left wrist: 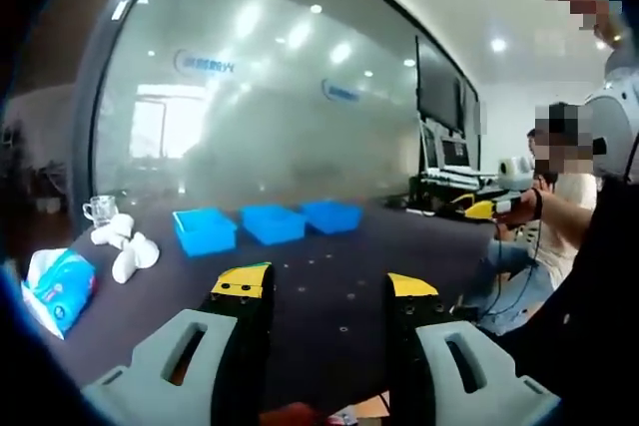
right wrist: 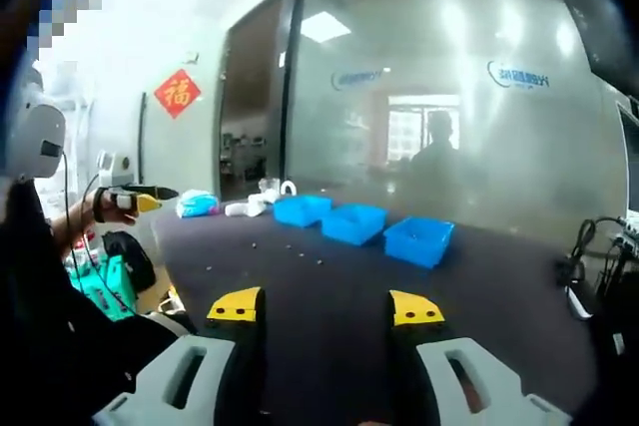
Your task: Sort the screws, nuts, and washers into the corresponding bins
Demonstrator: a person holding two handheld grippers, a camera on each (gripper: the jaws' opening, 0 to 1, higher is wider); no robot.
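Three blue bins stand in a row at the far side of the dark table (left wrist: 319,251): left bin (left wrist: 205,230), middle bin (left wrist: 273,223), right bin (left wrist: 332,214). The right gripper view has the same bins (right wrist: 354,222) farther off. Small metal parts (left wrist: 344,328) lie scattered on the table, and more of these specks (right wrist: 319,262) sit in front of the bins. My left gripper (left wrist: 327,286) is open above the table's near part, nothing between its yellow-tipped jaws. My right gripper (right wrist: 324,306) is also open and empty, well short of the bins.
A tissue pack (left wrist: 58,286), white objects (left wrist: 125,246) and a glass mug (left wrist: 100,210) sit left of the bins. A seated person's hand holds another yellow-tipped gripper (left wrist: 479,209) (right wrist: 135,202) beside the table. A glass wall stands behind; cables (right wrist: 589,246) lie at the right.
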